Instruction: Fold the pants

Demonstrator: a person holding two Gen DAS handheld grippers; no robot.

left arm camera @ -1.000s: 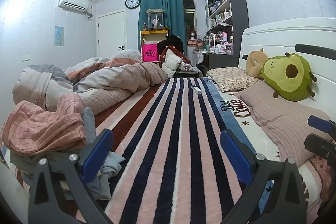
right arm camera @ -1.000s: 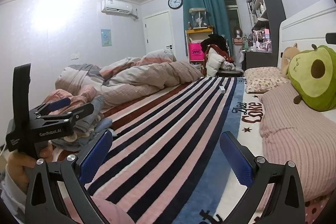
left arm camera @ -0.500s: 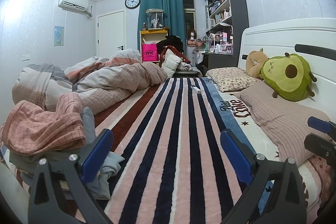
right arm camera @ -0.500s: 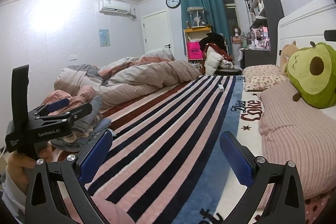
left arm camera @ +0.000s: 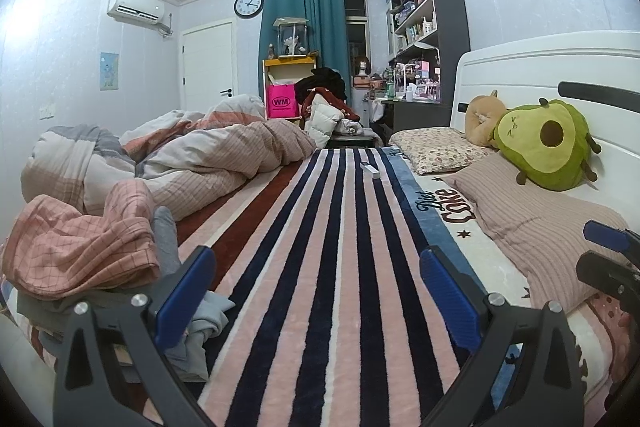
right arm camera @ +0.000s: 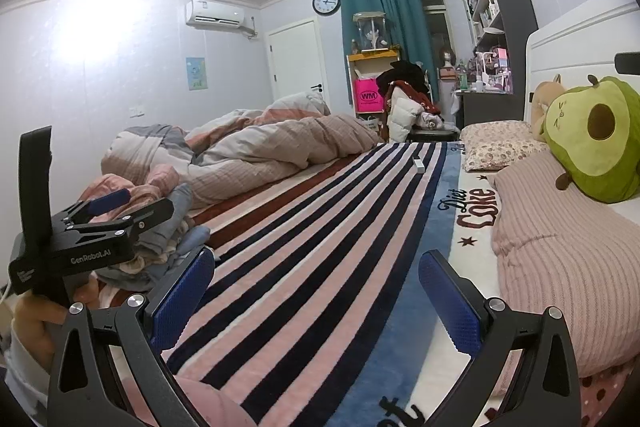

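A heap of clothes lies at the bed's left near edge: pink checked pants (left arm camera: 80, 247) on top of grey-blue garments (left arm camera: 196, 327). The heap also shows in the right wrist view (right arm camera: 160, 227). My left gripper (left arm camera: 316, 291) is open and empty, held above the striped blanket (left arm camera: 320, 267), its left finger (left arm camera: 184, 291) beside the heap. It appears in the right wrist view (right arm camera: 116, 207) at the left, in front of the heap. My right gripper (right arm camera: 316, 295) is open and empty over the blanket (right arm camera: 320, 247); its tip shows at the left wrist view's right edge (left arm camera: 608, 251).
A rumpled duvet (left arm camera: 192, 163) fills the far left of the bed. Pillows (left arm camera: 540, 223) and an avocado plush (left arm camera: 548, 143) lie along the headboard at right. A small white box (left arm camera: 370, 169) sits on the blanket farther away. Shelves and a chair with clothes stand beyond the bed.
Both views have shifted only slightly; the right gripper's view drifted a little. Both grippers stay open and nothing was taken hold of.
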